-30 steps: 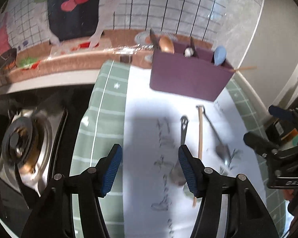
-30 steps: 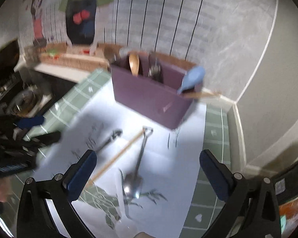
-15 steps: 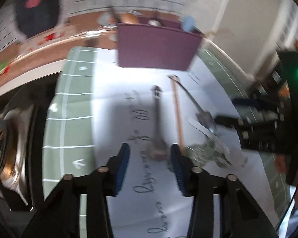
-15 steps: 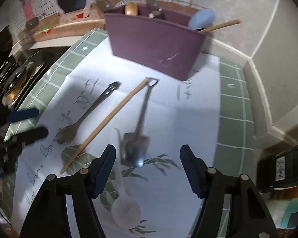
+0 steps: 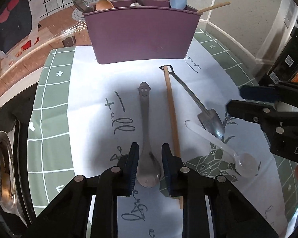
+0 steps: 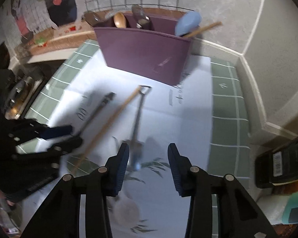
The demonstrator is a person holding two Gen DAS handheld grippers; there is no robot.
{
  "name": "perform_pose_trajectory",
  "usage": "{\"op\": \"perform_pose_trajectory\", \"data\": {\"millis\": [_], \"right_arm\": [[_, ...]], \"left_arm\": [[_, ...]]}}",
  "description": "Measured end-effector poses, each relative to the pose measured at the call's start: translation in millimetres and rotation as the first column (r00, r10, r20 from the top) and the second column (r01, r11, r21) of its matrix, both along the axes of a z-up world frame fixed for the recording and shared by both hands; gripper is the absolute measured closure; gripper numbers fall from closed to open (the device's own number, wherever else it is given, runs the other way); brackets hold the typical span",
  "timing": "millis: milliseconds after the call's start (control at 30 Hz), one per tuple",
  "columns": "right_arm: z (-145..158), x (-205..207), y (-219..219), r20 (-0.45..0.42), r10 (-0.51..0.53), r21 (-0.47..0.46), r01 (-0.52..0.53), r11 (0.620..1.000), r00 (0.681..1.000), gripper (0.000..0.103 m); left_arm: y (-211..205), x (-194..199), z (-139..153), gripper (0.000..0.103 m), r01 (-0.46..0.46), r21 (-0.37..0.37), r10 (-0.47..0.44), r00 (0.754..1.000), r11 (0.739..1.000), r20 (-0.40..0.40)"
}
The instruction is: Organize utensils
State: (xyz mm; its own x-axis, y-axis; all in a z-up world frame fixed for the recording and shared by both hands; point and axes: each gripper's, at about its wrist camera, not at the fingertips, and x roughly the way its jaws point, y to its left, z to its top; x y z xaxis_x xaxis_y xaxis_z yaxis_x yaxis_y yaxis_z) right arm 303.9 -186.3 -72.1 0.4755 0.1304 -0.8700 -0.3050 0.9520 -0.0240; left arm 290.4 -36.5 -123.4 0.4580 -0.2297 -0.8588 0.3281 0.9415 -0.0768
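Both tongs have just been closing while lowering toward the surface (image 5: 85, 103). The left tongs (image 5: 150, 161) now bracket the bowl of the smiley-handled spoon (image 5: 146, 130), nearly pinching it; the right tongs (image 6: 148, 158) stand unclenched around the shovel-shaped spoon (image 6: 137, 127). Two pickups appear imminent, bound for the purple caddy (image 5: 141, 35).

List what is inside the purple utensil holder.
Sticking out of the purple utensil holder: two grey metal spoons, a wooden spoon, a blue spoon, a wooden stick and something small and white. Their lower parts, and anything shorter, are hidden behind its front wall.
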Motion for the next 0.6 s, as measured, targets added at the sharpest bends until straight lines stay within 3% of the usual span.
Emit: {"op": "perform_pose_trajectory", "data": {"millis": [200,367,467,533,600], "right_arm": [[-5.9,19.9,32.3,-0.052,0.029,0.103,-0.024,0.994,0.998,0.069],[-26.0,45.8,49.2,-0.131,-0.028,0.143,0.046,0.989,0.991,0.072],[-39.7,52.6,60.8,-0.144,-0.06,0.06,0.07,0.996,0.988,0.075],[-45.2,52.7,66.1,-0.143,-0.062,0.015,0.065,0.998,0.988,0.088],[-45.8,50.1,70.4,-0.133,-0.049,-0.022,0.046,0.999,0.99,0.093]], "left_arm": [[33.2,-15.5,14.8,0.079,-0.071,-0.045,0.072,0.997,0.996,0.023],[64.5,-28.3,25.3,0.078,-0.136,-0.058,0.139,0.989,0.989,0.05],[77.0,-35.1,25.6,0.078,-0.147,-0.085,0.152,0.987,0.985,0.051],[79.2,-38.2,23.0,0.077,-0.136,-0.1,0.142,0.989,0.986,0.046],[76.2,-42.2,19.8,0.077,-0.121,-0.108,0.126,0.991,0.987,0.044]]}}
